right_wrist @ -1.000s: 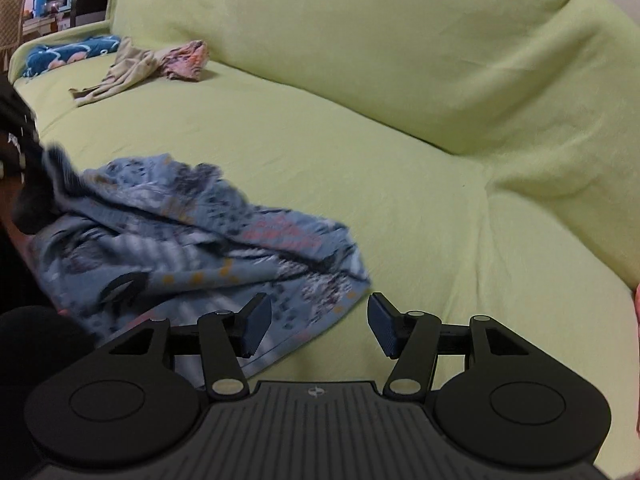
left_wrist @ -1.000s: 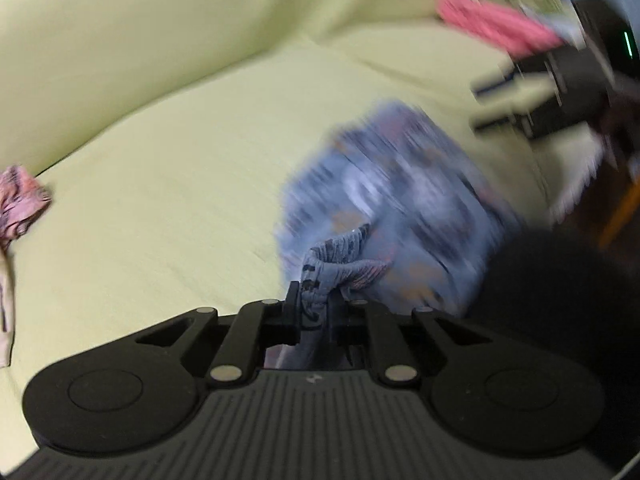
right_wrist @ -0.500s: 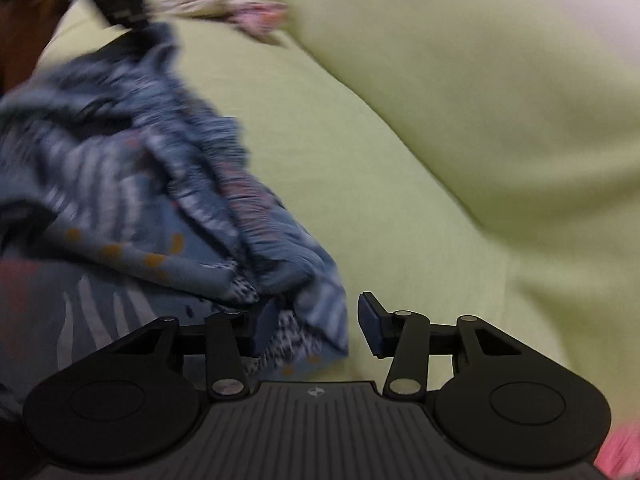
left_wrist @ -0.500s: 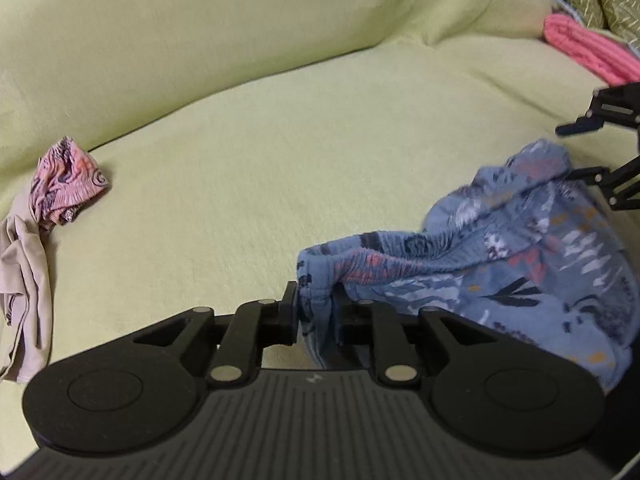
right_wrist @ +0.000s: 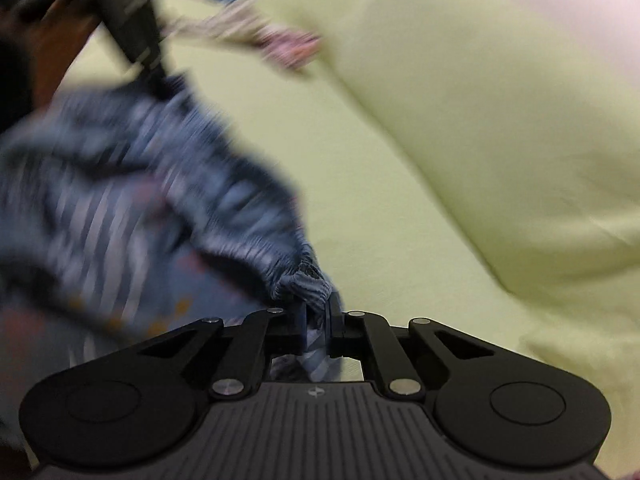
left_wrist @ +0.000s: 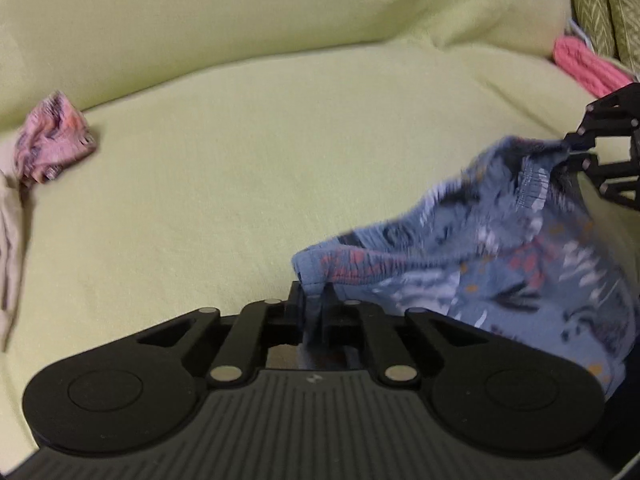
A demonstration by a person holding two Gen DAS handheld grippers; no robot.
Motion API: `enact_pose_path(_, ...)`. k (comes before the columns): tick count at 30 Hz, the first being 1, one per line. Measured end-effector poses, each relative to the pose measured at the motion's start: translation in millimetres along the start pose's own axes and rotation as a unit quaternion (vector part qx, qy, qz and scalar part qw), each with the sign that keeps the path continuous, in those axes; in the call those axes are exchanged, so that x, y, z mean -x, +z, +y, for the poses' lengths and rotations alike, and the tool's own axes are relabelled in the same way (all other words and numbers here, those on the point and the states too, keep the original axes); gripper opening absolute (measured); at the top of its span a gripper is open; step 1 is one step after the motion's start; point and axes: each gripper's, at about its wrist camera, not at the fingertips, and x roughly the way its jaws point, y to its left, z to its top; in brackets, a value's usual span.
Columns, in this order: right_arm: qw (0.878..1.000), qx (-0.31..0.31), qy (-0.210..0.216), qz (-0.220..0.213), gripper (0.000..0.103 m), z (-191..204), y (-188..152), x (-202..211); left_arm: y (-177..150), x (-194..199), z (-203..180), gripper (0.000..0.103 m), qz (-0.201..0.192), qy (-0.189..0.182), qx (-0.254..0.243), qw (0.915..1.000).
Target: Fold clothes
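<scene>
Sofa [left_wrist: 280, 152] with green cover carries everything. Blue patterned shorts [left_wrist: 500, 256] hang above the seat near its front edge, toward the right end, stretched by the waistband between both tools. Left tool [left_wrist: 314, 300] clenched on one waistband end; right tool [right_wrist: 318, 312] clenched on the other. Pink garment [left_wrist: 52, 140] and beige garment [left_wrist: 10, 240] at the seat's left end. Step looks like spreading before the first fold. Next: pull waistband taut, lay flat on seat.
</scene>
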Motion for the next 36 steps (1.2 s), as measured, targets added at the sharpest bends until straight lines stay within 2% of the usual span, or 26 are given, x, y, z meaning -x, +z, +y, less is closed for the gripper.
enact_pose_path(2, 0.998, -0.043, -0.023, -0.026, 0.006, -18.8, 13.2, 23.7, 13.7, 23.7, 1.1, 0.005, -0.034, 0.012, -0.011, 0.9993)
enact_pose_path(5, 0.993, -0.065, -0.074, -0.067, 0.005, -36.6, 37.6, 67.7, 34.2, 59.2, 2.8, 0.005, -0.086, 0.03, -0.027, 0.9955)
enact_pose_path(10, 0.971, -0.077, -0.18, -0.14, 0.005, -52.9, 82.5, 153.6, 67.9, 120.4, 4.1, 0.007, -0.173, 0.063, -0.057, 0.9812)
enact_pose_path(12, 0.958, -0.086, -0.215, -0.167, 0.005, -56.4, 97.9, 189.4, 77.8, 157.5, -4.5, 0.007, -0.224, 0.101, -0.085, 0.9656)
enact_pose_path(15, 0.947, -0.106, -0.232, -0.196, 0.005, -50.9, 114.1, 239.4, 83.2, 211.1, -15.6, 0.007, -0.282, 0.139, -0.113, 0.9426)
enact_pose_path(19, 0.936, -0.109, -0.246, -0.226, 0.005, -33.5, 129.2, 295.0, 75.7, 270.6, -26.7, 0.008, -0.329, 0.176, -0.14, 0.9171)
enact_pose_path(21, 0.931, -0.105, -0.254, -0.239, 0.005, -26.5, 137.2, 314.0, 71.0, 288.4, -31.1, 0.008, -0.341, 0.189, -0.149, 0.9086)
enact_pose_path(24, 0.925, -0.098, -0.262, -0.255, 0.005, -26.2, 147.5, 331.9, 85.5, 250.3, -22.5, 0.01, -0.316, 0.192, -0.158, 0.9156)
enact_pose_path(28, 0.925, -0.096, -0.27, -0.25, 0.001, -52.2, 153.9, 321.2, 104.9, 199.5, -11.0, 0.011, -0.282, 0.195, -0.171, 0.9238)
enact_pose_path(32, 0.938, -0.111, -0.258, -0.203, 0.0, -91.7, 150.1, 256.5, 124.3, 148.6, 0.6, 0.011, -0.247, 0.199, -0.183, 0.9306)
enact_pose_path(36, 0.959, -0.154, -0.212, -0.111, 0.0, -150.2, 122.4, 130.0, 143.2, 88.4, 12.7, 0.012, -0.205, 0.199, -0.194, 0.9385)
